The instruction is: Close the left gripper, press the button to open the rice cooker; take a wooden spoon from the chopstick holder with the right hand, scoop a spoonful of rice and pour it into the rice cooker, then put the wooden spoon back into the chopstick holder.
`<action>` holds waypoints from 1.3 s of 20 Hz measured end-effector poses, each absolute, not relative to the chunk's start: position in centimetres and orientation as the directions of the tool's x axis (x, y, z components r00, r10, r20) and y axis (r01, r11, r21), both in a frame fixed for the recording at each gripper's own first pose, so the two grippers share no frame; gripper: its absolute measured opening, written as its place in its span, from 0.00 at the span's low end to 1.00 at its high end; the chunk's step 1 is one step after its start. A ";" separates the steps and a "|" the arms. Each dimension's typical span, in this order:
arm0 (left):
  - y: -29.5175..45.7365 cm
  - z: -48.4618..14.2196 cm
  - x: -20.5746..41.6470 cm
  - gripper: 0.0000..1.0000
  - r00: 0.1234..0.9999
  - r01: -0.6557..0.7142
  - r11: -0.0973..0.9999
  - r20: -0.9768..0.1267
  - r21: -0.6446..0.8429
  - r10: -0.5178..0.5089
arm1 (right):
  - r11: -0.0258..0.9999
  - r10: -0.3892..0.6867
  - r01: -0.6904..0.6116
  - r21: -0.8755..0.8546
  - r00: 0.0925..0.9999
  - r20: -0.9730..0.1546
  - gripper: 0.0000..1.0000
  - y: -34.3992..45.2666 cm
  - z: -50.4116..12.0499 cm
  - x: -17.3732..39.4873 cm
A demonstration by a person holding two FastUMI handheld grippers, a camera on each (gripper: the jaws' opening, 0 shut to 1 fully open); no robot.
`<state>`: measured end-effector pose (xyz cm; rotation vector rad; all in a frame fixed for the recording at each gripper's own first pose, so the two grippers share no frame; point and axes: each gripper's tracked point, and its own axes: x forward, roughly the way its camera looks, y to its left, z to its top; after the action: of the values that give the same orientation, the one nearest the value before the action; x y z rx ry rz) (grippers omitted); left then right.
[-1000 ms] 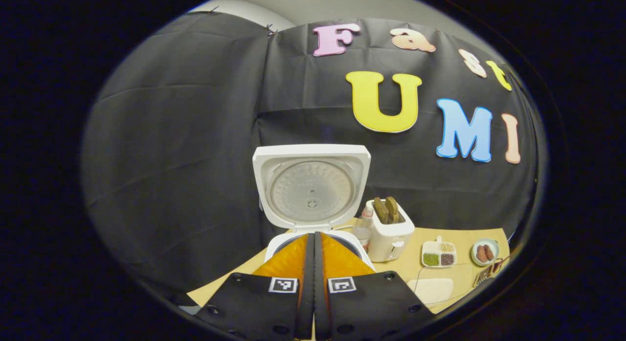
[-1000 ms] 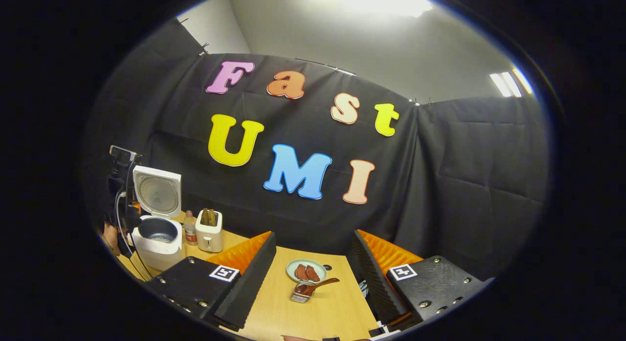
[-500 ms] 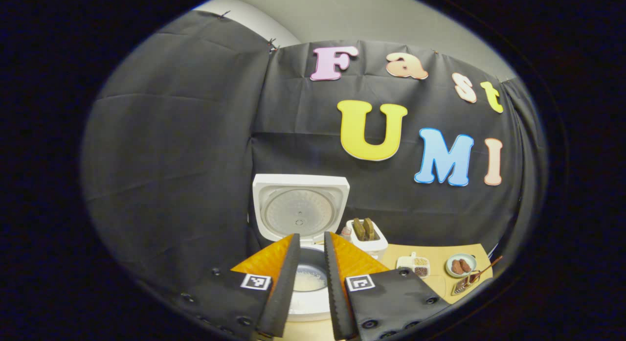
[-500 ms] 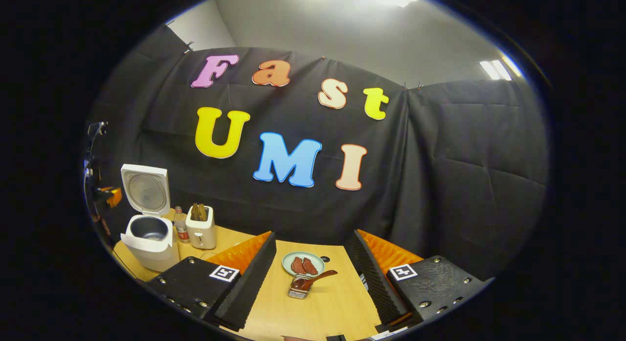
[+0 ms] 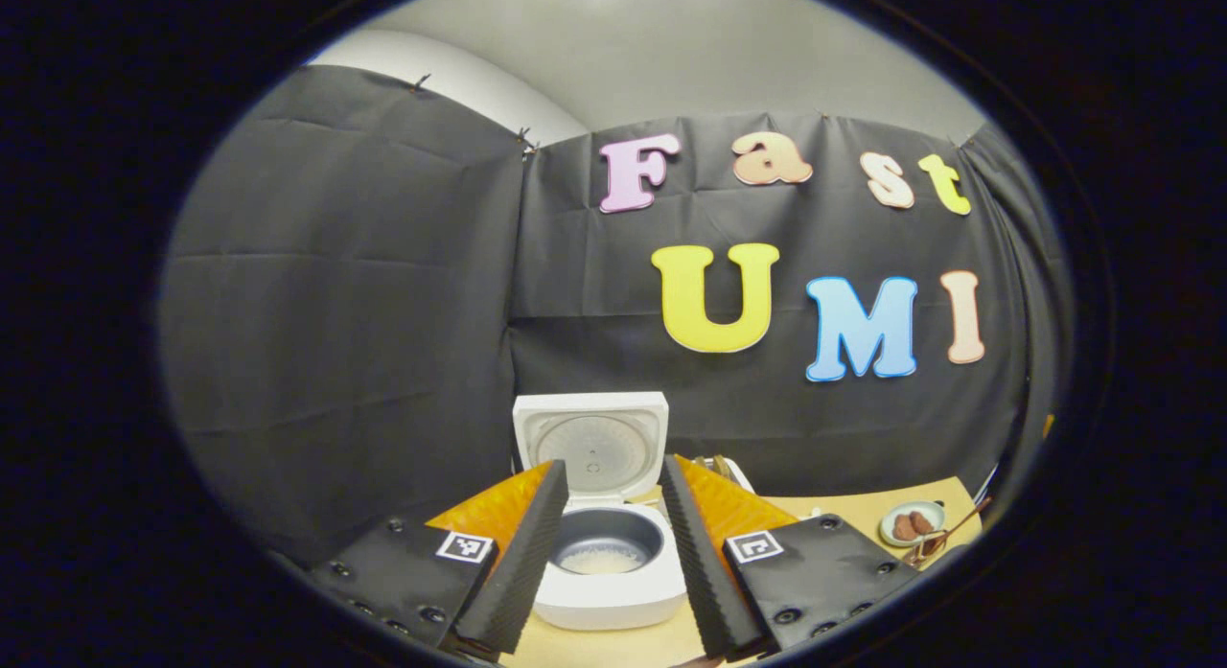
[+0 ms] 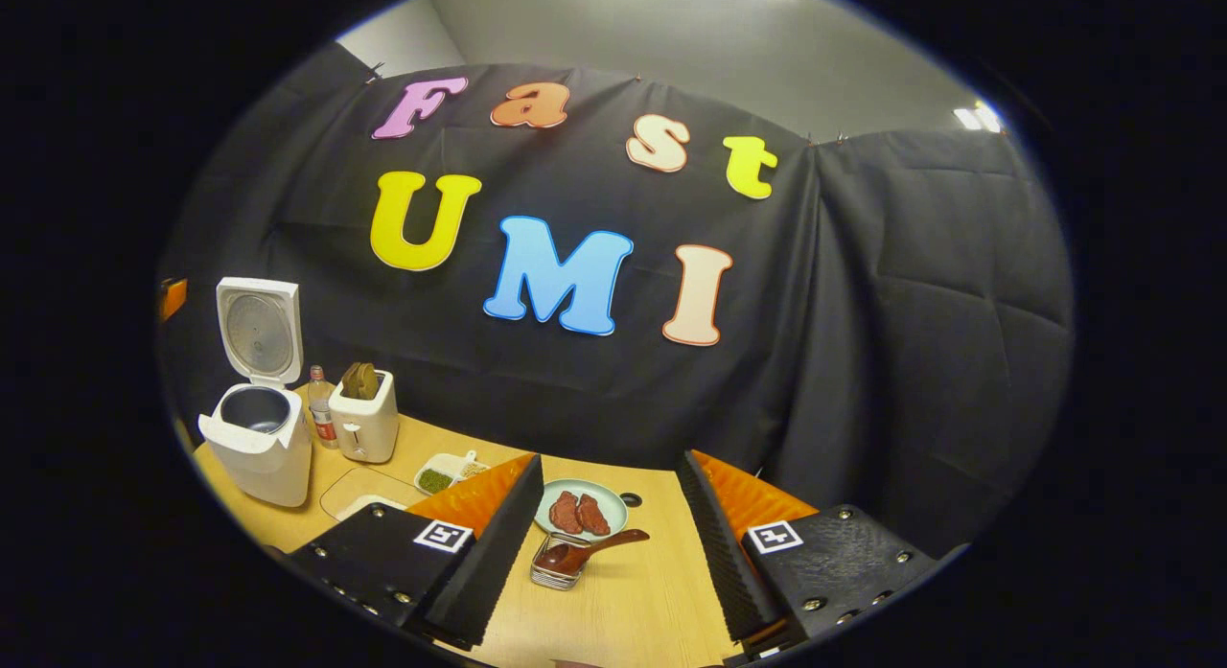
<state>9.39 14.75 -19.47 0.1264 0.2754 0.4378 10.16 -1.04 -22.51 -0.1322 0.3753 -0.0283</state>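
The rice cooker [image 5: 610,553] stands with its lid [image 5: 590,436] raised upright, framed between the spread fingers of the left gripper [image 5: 604,553], which is released and grips nothing; a shallow layer of white rice shows at the bottom of the dark inner pot, while the cooker's lower front is cut off behind the fingers. In the right gripper view, the right gripper [image 6: 613,543] is likewise spread wide and empty above the wooden table [image 6: 633,610], with the wooden spoon [image 6: 587,551] lying across the small metal holder [image 6: 554,572] between its fingers, slightly ahead of them. Just beyond sits a plate [image 6: 581,511] with two reddish pieces, hard to identify. The cooker [image 6: 254,438] stands well off to the left, beside a small bottle [image 6: 319,421] and a toaster [image 6: 364,417].
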 end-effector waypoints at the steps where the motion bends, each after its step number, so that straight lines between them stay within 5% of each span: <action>1: 13.6 -18.9 8.8 0.80 0.868 -0.405 0.897 -0.233 0.176 0.438 | 0.995 -0.040 0.002 -0.100 0.925 -0.379 0.89 -1.8 -23.9 10.9; 7: 8.9 -17.9 5.0 0.94 0.820 -0.462 0.859 -0.264 0.220 0.508 | 0.999 -0.009 0.025 0.027 0.873 -0.487 0.89 -6.5 -35.6 14.6; 15: 3.7 -19.0 2.0 0.94 0.764 -0.433 0.826 -0.339 0.361 0.548 | 0.980 0.080 0.050 0.190 0.782 -0.618 0.91 -6.2 -48.5 18.6; 19: 2.3 -19.7 1.5 0.95 0.750 -0.410 0.826 -0.373 0.386 0.546 | 0.953 0.153 0.062 0.296 0.747 -0.647 0.78 -3.5 -51.4 19.8; 21: 2.4 -19.8 1.1 0.95 0.742 -0.413 0.822 -0.379 0.391 0.553 | 0.946 0.155 0.082 0.315 0.737 -0.657 0.65 -3.0 -52.3 20.5; 24: 3.4 -19.8 -0.4 0.95 0.720 -0.441 0.810 -0.387 0.385 0.576 | 0.916 0.211 0.095 0.390 0.711 -0.670 0.27 -1.7 -52.8 20.4; 26: 4.0 -19.7 -1.0 0.95 0.707 -0.466 0.807 -0.396 0.363 0.586 | 0.899 0.247 0.087 0.429 0.707 -0.662 0.19 -1.5 -52.3 20.2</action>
<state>-1.03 4.02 -19.68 0.2438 0.5211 0.5910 20.22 -1.46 -52.32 0.4557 0.7871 0.0920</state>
